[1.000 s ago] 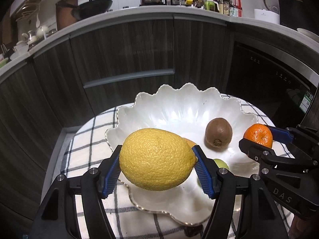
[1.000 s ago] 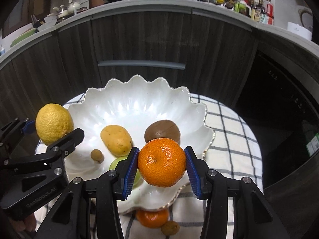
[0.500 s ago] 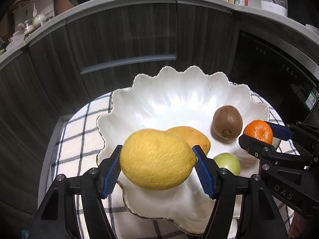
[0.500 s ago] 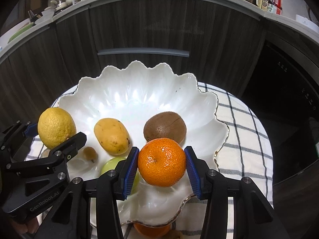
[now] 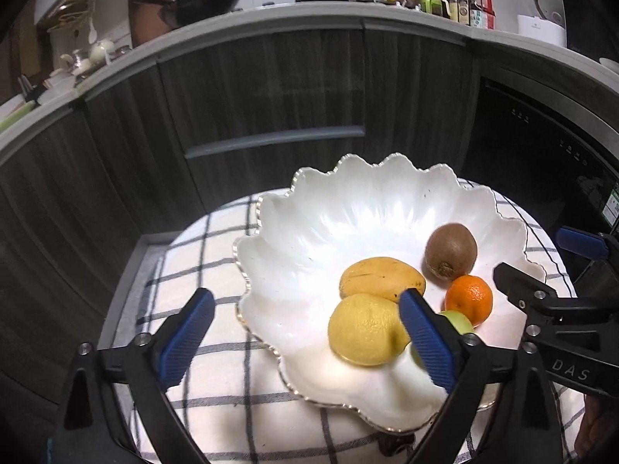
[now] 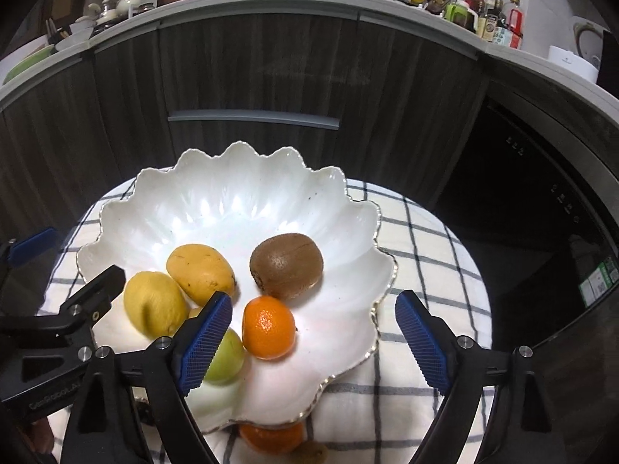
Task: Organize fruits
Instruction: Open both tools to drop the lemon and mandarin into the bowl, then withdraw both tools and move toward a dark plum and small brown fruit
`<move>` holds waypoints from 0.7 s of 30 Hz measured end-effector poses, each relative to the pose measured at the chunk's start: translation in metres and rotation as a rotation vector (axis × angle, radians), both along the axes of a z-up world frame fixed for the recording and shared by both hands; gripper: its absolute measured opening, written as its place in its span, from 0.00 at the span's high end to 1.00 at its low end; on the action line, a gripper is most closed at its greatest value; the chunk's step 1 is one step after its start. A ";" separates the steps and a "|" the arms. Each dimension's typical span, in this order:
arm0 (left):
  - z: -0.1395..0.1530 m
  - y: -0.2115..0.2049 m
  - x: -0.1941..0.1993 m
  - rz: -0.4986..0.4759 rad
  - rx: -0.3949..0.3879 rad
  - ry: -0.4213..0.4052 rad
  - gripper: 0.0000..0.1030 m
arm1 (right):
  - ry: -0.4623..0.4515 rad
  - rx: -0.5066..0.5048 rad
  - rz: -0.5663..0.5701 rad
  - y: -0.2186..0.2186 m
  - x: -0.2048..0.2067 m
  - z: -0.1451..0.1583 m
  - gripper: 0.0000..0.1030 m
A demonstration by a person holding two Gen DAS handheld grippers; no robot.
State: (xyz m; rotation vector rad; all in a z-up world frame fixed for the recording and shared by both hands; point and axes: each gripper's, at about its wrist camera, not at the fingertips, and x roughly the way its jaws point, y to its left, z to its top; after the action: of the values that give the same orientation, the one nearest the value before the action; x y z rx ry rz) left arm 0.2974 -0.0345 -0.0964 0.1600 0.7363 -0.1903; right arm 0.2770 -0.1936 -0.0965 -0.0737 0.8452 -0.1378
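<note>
A white scalloped bowl (image 5: 271, 208) (image 6: 240, 150) stands on a checked cloth. In it lie a mango (image 5: 381, 276) (image 6: 201, 268), a kiwi (image 5: 450, 251) (image 6: 286, 265) and a green fruit (image 5: 458, 321) (image 6: 226, 355). My left gripper (image 5: 305, 332) (image 6: 69, 266) hangs over the bowl's near left rim, jaws opening. The lemon (image 5: 363, 328) (image 6: 154, 303) rests in the bowl below them, free of the pads. My right gripper (image 6: 314, 340) (image 5: 541, 259) is over the near right rim, jaws also opening. The orange (image 6: 268, 326) (image 5: 468, 299) lies in the bowl, untouched by the pads.
The checked cloth (image 5: 216, 255) covers a round table. A second orange (image 6: 271, 437) and a small brown fruit (image 6: 313, 452) lie on the cloth under the bowl's near rim. Dark cabinet fronts (image 5: 271, 89) curve behind, under a counter with pans and bottles.
Both grippers have opened. The lemon has left the left jaws and the orange the right jaws; both now lie in the bowl.
</note>
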 end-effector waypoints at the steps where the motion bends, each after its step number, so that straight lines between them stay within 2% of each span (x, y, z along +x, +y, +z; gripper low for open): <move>1: 0.002 0.001 -0.003 0.006 0.002 -0.009 0.02 | -0.004 -0.002 -0.007 -0.001 -0.004 0.002 0.15; 7: 0.018 0.000 -0.023 0.018 0.009 -0.050 0.00 | -0.034 0.009 -0.038 -0.005 -0.026 0.016 0.15; 21: 0.046 0.000 -0.075 0.045 -0.010 -0.085 0.00 | -0.112 0.001 -0.060 -0.011 -0.077 0.053 0.15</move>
State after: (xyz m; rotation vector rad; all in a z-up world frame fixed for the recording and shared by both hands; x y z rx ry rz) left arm 0.2222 -0.0350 -0.0506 0.1413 0.6540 -0.1436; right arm 0.2000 -0.2047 -0.0433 -0.0389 0.7360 -0.1960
